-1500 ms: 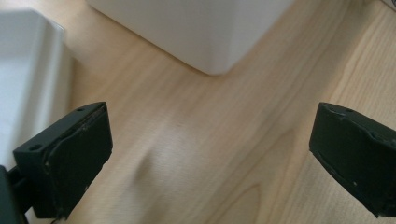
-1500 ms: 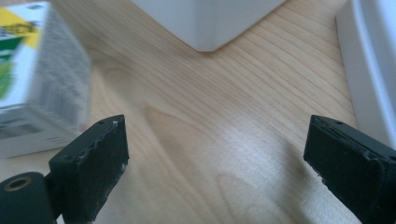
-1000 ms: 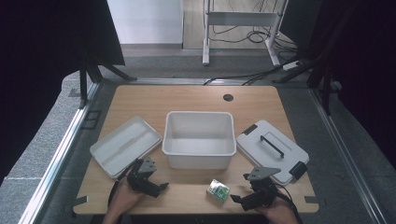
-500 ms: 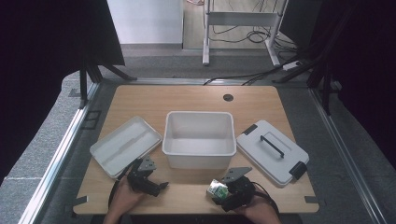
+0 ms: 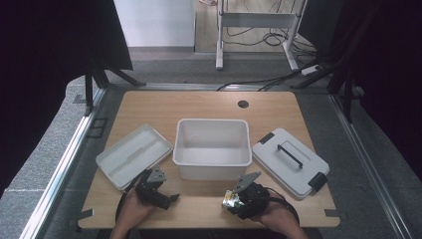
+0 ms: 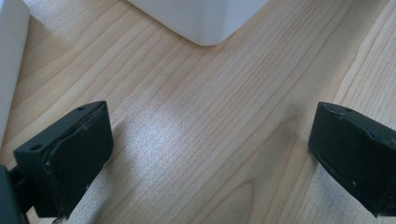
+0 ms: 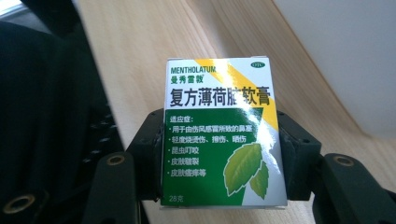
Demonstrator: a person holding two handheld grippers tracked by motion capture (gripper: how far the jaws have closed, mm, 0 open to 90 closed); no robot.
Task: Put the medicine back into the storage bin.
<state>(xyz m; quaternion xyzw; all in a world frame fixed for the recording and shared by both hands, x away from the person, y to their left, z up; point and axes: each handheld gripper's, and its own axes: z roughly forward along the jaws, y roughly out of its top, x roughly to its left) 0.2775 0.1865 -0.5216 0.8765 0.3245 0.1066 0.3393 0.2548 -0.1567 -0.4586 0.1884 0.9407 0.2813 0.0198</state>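
Green-white Mentholatum box (image 7: 220, 133) is pinched by right gripper (image 5: 238, 201) at the bench (image 5: 209, 104) front edge, w/ white bin (image 5: 212, 147) just behind. Left gripper (image 6: 205, 158) is spread, empty.

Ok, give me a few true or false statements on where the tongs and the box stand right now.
1. The right tongs are shut on the green box. True.
2. The left tongs hold the lid. False: they are open over bare table, and the lid lies right of the tub.
3. The tub already has the box in it. False: the tub looks empty; the box is in the right tongs near the table's front edge.
4. A white tray lies left of the tub. True.
5. The lid has a dark handle on top. True.
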